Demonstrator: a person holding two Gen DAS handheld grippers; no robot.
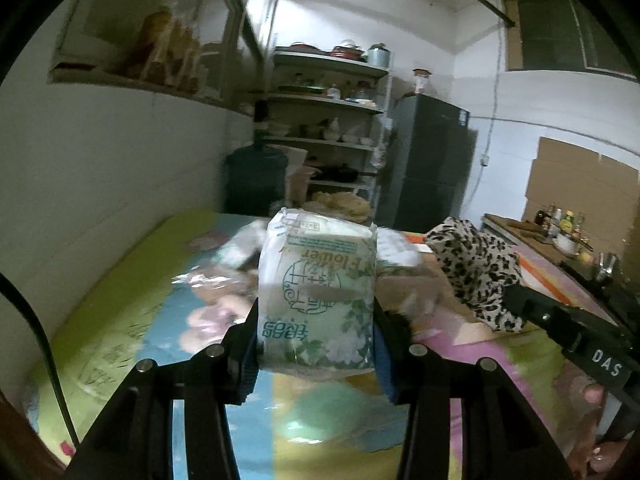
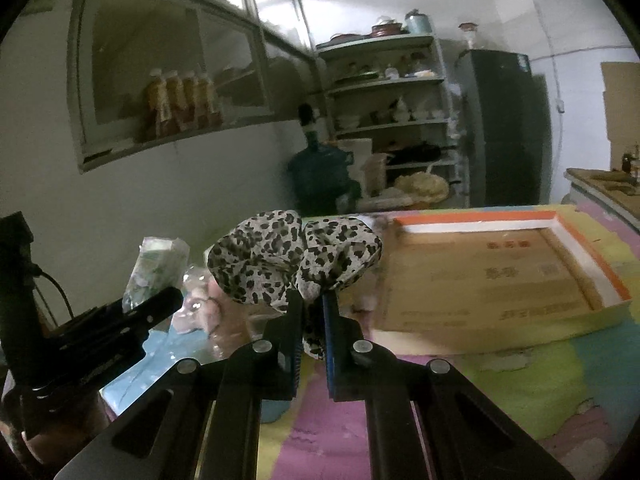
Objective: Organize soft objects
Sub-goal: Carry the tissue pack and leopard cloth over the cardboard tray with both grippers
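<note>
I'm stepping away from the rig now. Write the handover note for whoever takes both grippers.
Left gripper: shut on the tissue pack, held off the table.
Right gripper: shut on the leopard-print cloth, also lifted.
Cardboard box: open on the table to the right, looks empty from here.
Done: both soft items picked up.
Left: set each down, probably in the box; a clear wrapper still lies behind the pack.

Tissue pack [image 1: 318,292] left of scrunchie [image 1: 476,272], above table [image 1: 120,320].
</note>
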